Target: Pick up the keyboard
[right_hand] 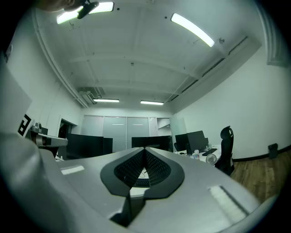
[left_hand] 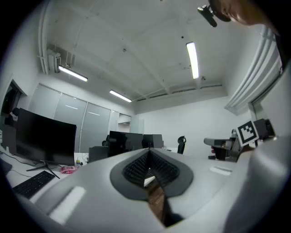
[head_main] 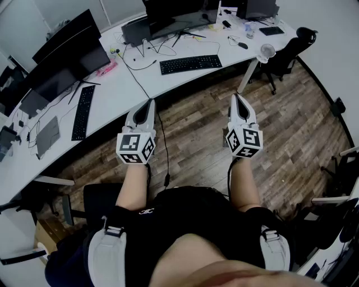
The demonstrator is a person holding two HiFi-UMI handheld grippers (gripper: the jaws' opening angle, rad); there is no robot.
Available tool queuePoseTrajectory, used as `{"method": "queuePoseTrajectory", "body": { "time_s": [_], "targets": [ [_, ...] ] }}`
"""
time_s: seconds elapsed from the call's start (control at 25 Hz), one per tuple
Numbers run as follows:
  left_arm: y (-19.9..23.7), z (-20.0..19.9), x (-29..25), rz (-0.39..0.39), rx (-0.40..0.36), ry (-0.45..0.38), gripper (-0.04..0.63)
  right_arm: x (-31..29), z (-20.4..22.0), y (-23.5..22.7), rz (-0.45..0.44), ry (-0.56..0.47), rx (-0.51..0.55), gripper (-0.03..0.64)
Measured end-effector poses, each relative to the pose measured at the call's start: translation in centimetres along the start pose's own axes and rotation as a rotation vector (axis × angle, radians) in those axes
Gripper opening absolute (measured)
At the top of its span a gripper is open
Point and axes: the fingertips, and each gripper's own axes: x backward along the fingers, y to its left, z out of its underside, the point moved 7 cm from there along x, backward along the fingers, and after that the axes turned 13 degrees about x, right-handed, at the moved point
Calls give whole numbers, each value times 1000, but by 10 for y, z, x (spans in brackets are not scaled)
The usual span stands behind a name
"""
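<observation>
From the head view, the room is an office with a wood-plank floor and a long white desk that bends round the corner. Dark monitors line its far side. The keyboard, black, lies flat on the desk straight ahead, near the front edge, with cables trailing beside it. A second keyboard lies on the left stretch of desk. A black office chair stands at the desk's right end. The person holds both tools out over the floor, short of the desk and well apart from the keyboard. The left gripper and the right gripper both taper to a point.

The left gripper view shows its jaws pressed together at the tips, with nothing between them. Only floor shows through the gap lower down. The second keyboard sits low at the left under a wide monitor, and the right gripper's marker cube is at the right edge.

The right gripper view shows its jaws likewise closed tip to tip and empty. Through the gap under the tips, a strip of white desk and dark keys shows.
</observation>
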Motion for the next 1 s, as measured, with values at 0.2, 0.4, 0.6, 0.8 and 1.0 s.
{"method": "queuePoseTrajectory", "body": {
  "time_s": [0.2, 0.4, 0.6, 0.8, 1.0],
  "targets": [
    [13, -4, 6, 2, -31, 1, 52, -4, 0, 17, 8, 4, -5, -3],
    [34, -6, 11, 19, -41, 3, 52, -12, 2, 38, 40, 29, -4, -5],
    [67, 3, 10, 34, 43, 22, 52, -15, 8, 63, 58, 46, 13, -5],
    [80, 4, 0, 36, 26, 32, 52, -27, 18, 66, 60, 96, 36, -5],
    [86, 12, -32, 42, 33, 45, 52, -53, 32, 51, 76, 86, 66, -5]
  ]
}}
